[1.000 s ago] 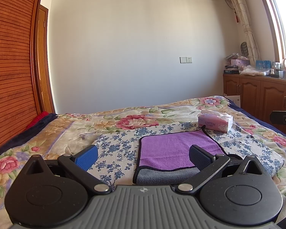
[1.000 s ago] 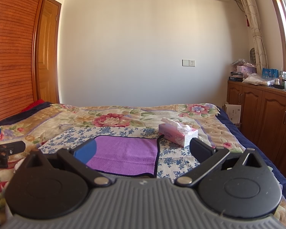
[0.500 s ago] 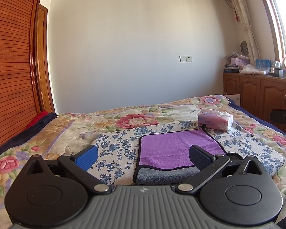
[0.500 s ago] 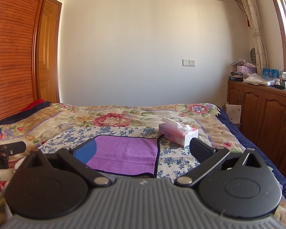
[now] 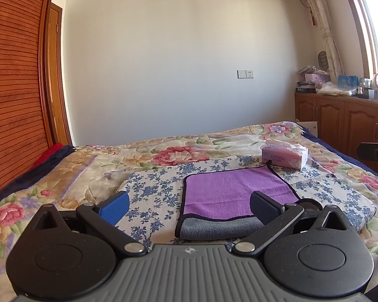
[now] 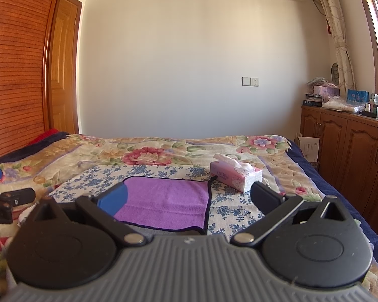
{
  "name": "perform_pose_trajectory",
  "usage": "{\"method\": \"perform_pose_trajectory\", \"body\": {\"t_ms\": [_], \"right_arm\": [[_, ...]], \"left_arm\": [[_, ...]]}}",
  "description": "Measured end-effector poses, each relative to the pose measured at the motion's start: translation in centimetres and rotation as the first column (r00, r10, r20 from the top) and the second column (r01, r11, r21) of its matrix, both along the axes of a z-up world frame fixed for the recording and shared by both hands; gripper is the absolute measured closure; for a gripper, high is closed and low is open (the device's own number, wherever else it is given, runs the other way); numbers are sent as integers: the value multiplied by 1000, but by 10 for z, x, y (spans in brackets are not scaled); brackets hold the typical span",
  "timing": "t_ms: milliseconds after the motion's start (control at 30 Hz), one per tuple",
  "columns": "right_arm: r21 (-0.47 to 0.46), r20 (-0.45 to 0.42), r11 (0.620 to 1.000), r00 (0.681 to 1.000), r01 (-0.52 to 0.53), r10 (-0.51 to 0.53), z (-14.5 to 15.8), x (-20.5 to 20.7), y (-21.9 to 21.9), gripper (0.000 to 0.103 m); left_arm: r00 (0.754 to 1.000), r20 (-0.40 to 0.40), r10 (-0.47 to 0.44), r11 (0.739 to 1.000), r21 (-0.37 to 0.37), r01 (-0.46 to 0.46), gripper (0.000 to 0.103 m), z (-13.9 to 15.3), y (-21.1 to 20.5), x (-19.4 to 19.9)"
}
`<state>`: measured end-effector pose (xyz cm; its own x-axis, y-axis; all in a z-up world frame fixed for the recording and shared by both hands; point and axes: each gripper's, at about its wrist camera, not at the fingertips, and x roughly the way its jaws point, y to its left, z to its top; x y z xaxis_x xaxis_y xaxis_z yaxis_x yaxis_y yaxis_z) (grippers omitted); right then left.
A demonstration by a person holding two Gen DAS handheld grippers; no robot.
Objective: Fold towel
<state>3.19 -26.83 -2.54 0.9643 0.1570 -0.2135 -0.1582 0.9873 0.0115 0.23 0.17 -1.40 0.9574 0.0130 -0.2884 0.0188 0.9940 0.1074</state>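
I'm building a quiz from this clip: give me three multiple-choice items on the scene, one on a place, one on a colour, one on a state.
1. Where is the tissue box?
A. on the cabinet
B. on the bed, by the towel's far right corner
C. on the floor

2. The towel's top face is
A. purple
B. green
C. white

3. The left gripper is
A. shut on the towel
B. open, holding nothing
C. shut on the box

Key: B, it sits past that corner; A, purple above a grey layer; B, fingers apart.
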Motion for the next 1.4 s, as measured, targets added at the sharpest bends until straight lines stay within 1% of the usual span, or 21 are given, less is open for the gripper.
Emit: {"method": "perform_pose_trajectory", "body": {"t_ms": [333, 700, 1200, 1400], "right_arm": [[-3, -37, 1000, 999, -2, 2, -7, 13, 3, 0], [-7, -58, 1000, 998, -4, 4, -9, 22, 8, 0], [-26, -86, 1000, 996, -9, 7, -15, 40, 11, 0], [-24, -101, 1000, 995, -15, 12, -17, 48, 12, 0]], "left_arm": [[997, -72, 0, 1000, 2, 0, 0, -7, 1, 17], [990, -138, -29, 999, 14, 31, 0, -16, 2, 36], [983, -176, -45, 998, 32, 52, 0, -25, 1, 57], [980, -192, -55, 998, 14, 59, 0, -29, 4, 67]]}}
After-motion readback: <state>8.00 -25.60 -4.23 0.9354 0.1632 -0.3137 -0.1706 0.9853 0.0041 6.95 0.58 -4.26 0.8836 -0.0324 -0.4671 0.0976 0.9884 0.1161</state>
